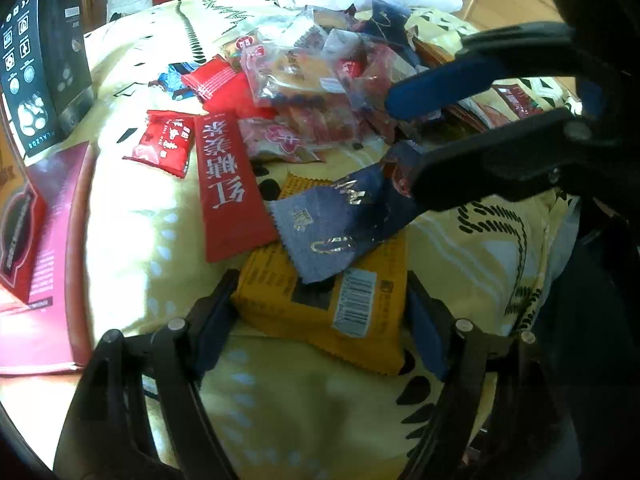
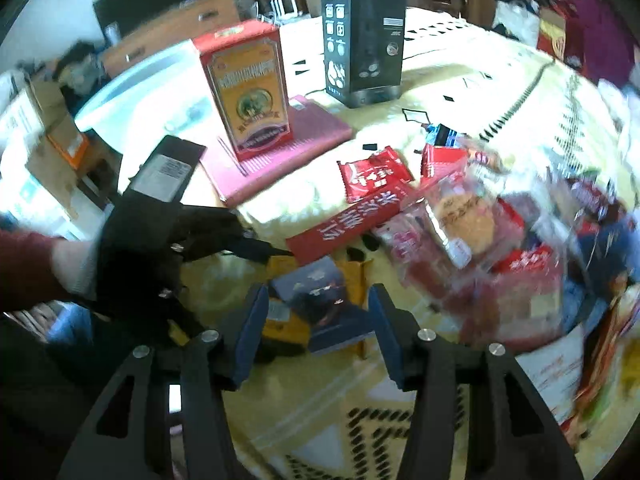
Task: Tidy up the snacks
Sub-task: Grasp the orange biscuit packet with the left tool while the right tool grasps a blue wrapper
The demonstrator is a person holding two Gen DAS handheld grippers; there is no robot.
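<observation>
We find the left claw (image 1: 320, 320) open astride a yellow packet (image 1: 320, 300) on the patterned cloth (image 1: 140, 220). The right claw (image 1: 404, 148) is open beside the blue packet (image 1: 340, 220), among heaped snacks (image 1: 312, 92).

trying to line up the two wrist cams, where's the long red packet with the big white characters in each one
Left wrist view: the long red packet lies left of centre, running top to bottom, its lower end over the yellow packet.
Right wrist view: the long red packet lies at centre, slanting up to the right, above the yellow packet.
Shared landmark: the black box standing on the cloth.
</observation>
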